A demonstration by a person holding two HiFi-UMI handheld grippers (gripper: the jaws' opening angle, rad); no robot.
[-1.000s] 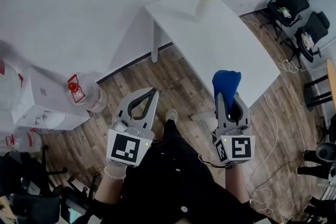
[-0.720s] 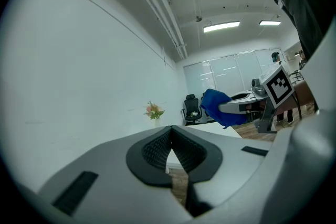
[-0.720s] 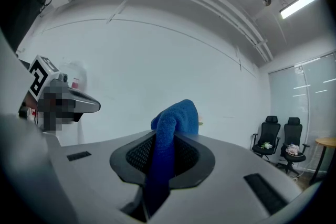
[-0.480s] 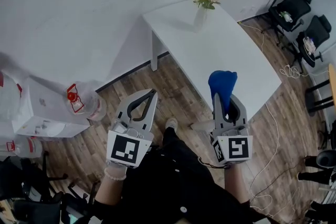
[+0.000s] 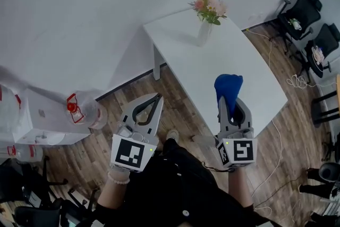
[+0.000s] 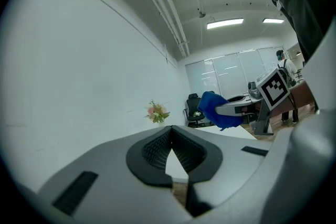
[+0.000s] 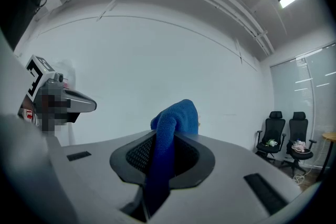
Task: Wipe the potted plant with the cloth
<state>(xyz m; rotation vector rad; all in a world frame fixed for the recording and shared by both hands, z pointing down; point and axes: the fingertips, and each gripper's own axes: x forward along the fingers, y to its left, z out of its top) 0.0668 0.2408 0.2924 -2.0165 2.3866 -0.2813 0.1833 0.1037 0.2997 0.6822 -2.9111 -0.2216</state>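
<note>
The potted plant (image 5: 208,10), pink flowers in a slim white vase, stands at the far end of a white table (image 5: 234,69); it shows small in the left gripper view as the plant (image 6: 157,112). My right gripper (image 5: 227,97) is shut on a blue cloth (image 5: 228,86), which bunches up past its tips over the table's near part, well short of the plant. In its own view the cloth (image 7: 170,131) fills the gap between the jaws. My left gripper (image 5: 157,97) is shut and empty, held above the wooden floor left of the table, its tips (image 6: 170,131) meeting.
A white water dispenser (image 5: 40,117) with a clear bottle (image 5: 85,109) stands at the left by the wall. Black office chairs (image 5: 305,13) line the right side. Cables (image 5: 276,135) trail over the floor near the table's right edge.
Both grippers have come closer to the table and the plant; the cloth now hangs over the tabletop. Neither gripper's jaws have changed.
</note>
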